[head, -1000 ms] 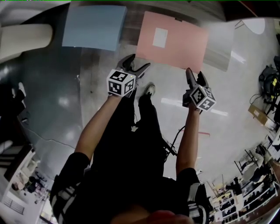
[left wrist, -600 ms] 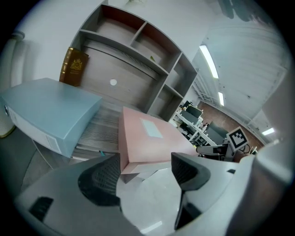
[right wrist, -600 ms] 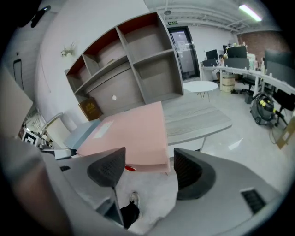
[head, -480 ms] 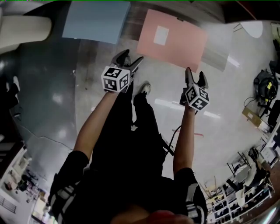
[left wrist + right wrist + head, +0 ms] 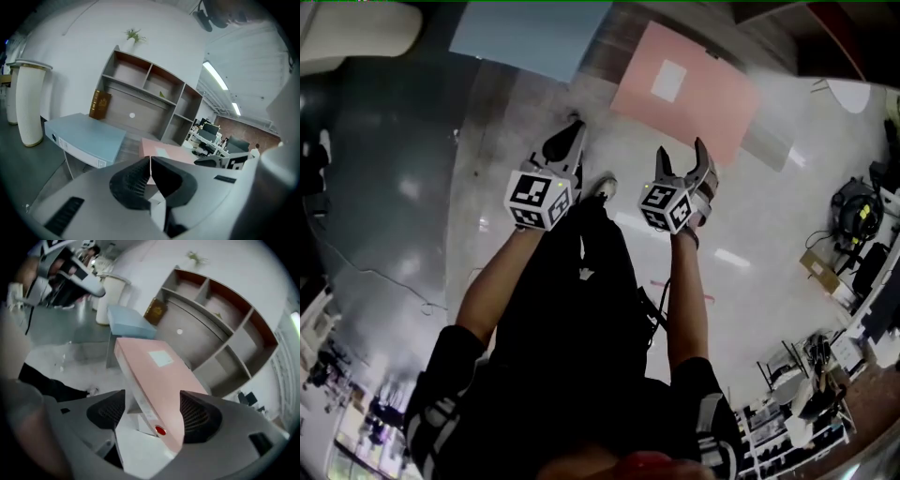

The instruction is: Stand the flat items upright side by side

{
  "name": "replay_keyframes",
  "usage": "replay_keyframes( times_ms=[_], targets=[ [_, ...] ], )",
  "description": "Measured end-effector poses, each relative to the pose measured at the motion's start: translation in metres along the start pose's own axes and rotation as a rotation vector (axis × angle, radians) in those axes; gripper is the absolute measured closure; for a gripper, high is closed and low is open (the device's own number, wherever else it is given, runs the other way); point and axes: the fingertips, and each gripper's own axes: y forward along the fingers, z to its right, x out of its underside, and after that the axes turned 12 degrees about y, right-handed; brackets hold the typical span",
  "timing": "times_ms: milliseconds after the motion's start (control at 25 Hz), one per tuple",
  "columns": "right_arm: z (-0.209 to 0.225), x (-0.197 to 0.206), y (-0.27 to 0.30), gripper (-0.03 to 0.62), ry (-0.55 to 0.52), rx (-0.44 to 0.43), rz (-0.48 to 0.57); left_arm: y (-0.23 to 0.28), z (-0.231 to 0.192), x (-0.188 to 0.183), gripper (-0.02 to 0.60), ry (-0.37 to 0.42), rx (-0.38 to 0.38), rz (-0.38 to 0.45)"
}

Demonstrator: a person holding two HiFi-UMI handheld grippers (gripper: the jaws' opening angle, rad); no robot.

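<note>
Two flat binders lie on a low wood-grain table (image 5: 598, 58): a blue binder (image 5: 525, 36) at the left and a pink binder (image 5: 686, 92) with a white label at the right. My left gripper (image 5: 570, 133) hangs short of the table, between the two, with its jaws shut on nothing. It faces the blue binder (image 5: 86, 138) and pink binder (image 5: 164, 149). My right gripper (image 5: 682, 157) is at the pink binder's near edge and its jaws are opening. The pink binder's (image 5: 157, 380) near corner shows between the pads, which do not touch it.
Behind the table stands an open shelf unit (image 5: 150, 91) with a brown book (image 5: 100, 104) leaning in it. A tall white cylinder (image 5: 30, 105) stands at the left. The person's legs and a shoe (image 5: 602, 187) are below the grippers. Office clutter (image 5: 853, 225) lies far right.
The left gripper's jaws have gone from wide open to shut. The right gripper has swung left toward the pink binder's near corner, with its jaws wider.
</note>
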Motion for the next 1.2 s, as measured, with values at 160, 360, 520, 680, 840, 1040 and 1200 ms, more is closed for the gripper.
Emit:
replay_keyframes(
  times_ms=[160, 360, 520, 680, 840, 1040, 1200],
  targets=[
    [-0.028, -0.013, 0.024, 0.226, -0.307, 0.071, -0.016, -0.019, 0.006, -0.007, 0.552, 0.005, -0.012, 0.035],
    [-0.050, -0.017, 0.055, 0.203, -0.494, 0.120, -0.018, -0.035, 0.001, 0.000, 0.552, -0.051, -0.042, 0.055],
    [-0.053, -0.022, 0.071, 0.181, -0.567, 0.177, -0.004, -0.042, -0.012, 0.007, 0.552, -0.086, -0.061, 0.068],
    [-0.053, -0.038, 0.079, 0.171, -0.574, 0.208, -0.005, -0.047, -0.028, 0.009, 0.552, -0.106, -0.079, 0.076],
    [-0.047, -0.042, 0.088, 0.171, -0.546, 0.248, -0.049, -0.051, -0.035, 0.010, 0.552, -0.127, -0.094, 0.080],
    [-0.042, -0.045, 0.093, 0.172, -0.544, 0.283, -0.028, -0.047, -0.038, 0.007, 0.552, -0.117, -0.087, 0.087],
    [-0.040, -0.056, 0.084, 0.175, -0.515, 0.246, 0.019, -0.046, -0.040, 0.005, 0.552, -0.114, -0.077, 0.088]
  ],
)
